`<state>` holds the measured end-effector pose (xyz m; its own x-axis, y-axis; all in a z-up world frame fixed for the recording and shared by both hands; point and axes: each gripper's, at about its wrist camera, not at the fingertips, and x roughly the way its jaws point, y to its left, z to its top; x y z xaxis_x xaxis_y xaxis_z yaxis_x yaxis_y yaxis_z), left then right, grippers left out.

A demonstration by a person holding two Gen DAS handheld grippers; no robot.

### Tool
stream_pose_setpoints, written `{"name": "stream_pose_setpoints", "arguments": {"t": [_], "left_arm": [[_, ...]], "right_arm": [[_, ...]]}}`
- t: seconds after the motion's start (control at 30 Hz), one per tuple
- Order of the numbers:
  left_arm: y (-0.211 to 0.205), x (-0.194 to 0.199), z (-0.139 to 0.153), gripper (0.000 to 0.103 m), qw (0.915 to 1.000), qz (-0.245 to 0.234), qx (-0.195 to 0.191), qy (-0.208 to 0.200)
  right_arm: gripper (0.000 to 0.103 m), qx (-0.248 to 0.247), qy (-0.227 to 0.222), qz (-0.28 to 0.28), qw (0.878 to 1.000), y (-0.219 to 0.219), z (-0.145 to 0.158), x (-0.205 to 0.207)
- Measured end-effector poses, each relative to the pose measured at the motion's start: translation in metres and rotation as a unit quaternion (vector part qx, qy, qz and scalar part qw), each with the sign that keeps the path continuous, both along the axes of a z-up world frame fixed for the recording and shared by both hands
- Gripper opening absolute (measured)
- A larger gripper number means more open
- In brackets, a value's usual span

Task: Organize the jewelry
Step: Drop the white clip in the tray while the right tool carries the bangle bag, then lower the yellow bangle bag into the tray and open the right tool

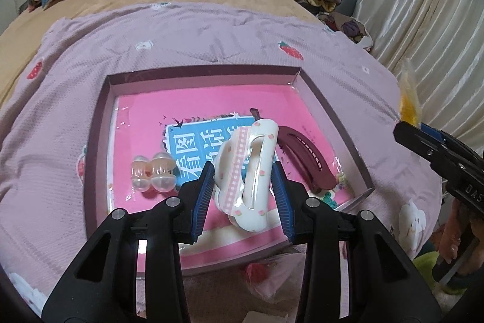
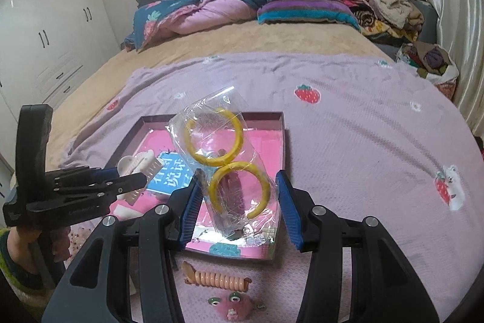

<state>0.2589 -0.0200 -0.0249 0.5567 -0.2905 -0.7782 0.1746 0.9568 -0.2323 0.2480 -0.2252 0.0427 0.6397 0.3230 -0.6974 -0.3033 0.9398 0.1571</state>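
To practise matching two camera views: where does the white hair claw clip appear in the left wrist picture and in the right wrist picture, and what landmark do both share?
Left wrist view: the white hair claw clip sits at centre, between the left gripper's blue fingers, above the box.
Right wrist view: it shows at left of centre, at the tip of that gripper.
Shared landmark: the shallow box with the pink floor.

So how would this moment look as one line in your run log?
left gripper: holds white hair claw | right gripper: holds bag of yellow rings | both over tray
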Motion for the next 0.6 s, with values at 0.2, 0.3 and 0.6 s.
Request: {"name": "stream_pose_setpoints", "arguments": {"t": [0.2, 0.3, 0.6], "left_arm": [[-0.003, 0.003, -0.008, 0.031, 1.0000, -0.008, 0.004, 0.004], [-0.003, 0.003, -0.011, 0.031, 0.9999, -0.010, 0.007, 0.006], [0.002, 0.002, -0.015, 0.043, 0.9999, 0.000, 0.009, 0.010]], "right_arm": [[0.047, -0.015, 0.028, -0.003, 0.999, 0.008, -0.024, 0.012], [0.047, -0.020, 0.040, -0.005, 0.999, 0.009, -0.036, 0.015], [0.053, -0.012, 0.067, -0.018, 0.998, 0.008, -0.054, 0.019]]}}
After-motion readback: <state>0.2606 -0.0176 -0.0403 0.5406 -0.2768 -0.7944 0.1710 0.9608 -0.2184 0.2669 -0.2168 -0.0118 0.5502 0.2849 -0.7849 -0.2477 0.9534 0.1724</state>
